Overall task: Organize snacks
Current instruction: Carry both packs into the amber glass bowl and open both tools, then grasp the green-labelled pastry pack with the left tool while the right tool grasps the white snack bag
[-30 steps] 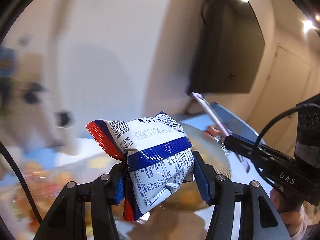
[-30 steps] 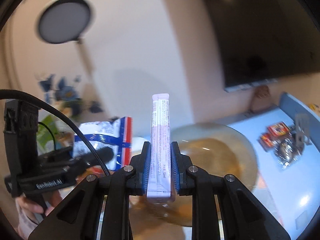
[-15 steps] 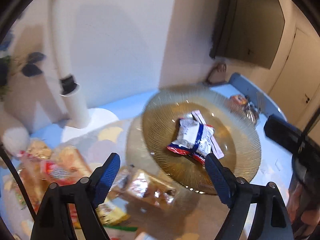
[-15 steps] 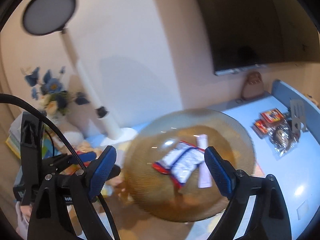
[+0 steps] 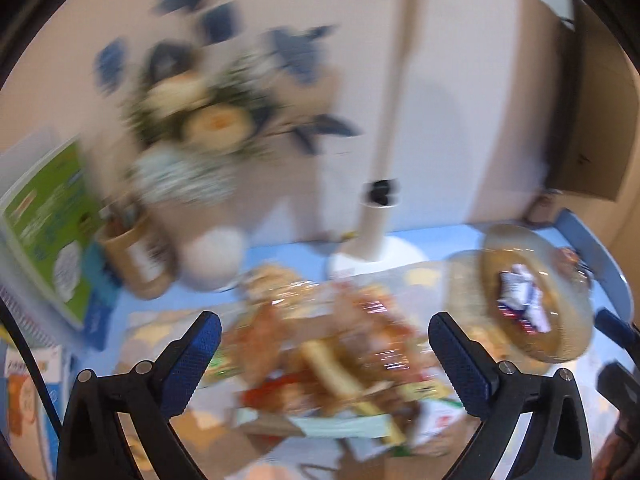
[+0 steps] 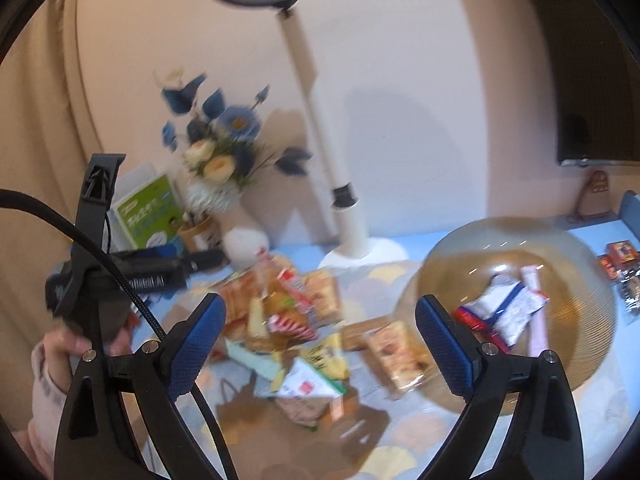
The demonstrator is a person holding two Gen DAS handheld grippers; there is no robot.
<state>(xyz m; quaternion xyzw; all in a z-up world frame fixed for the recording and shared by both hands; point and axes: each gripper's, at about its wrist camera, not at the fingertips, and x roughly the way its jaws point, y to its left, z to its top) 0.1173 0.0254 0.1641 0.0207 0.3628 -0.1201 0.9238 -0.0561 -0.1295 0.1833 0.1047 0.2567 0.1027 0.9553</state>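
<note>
Surface: light-blue surface – crowded, so a blind reach may drag neighbours.
Dish: ribbed amber glass dish, frame right, holds white-and-blue packet and pink stick sachet.
Pile: loose heap of wrapped snacks – lower centre, ahead between both jaws, untouched.
Jaws: left gripper and right gripper wide, empty; overlapping wrappers risk a double pick.

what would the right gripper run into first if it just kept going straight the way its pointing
Most likely the pile of loose snack packets on the blue table, framed between the open right gripper fingers. The amber glass plate lies off to the right of that line. Depth is hard to judge through the fisheye blur.
</note>
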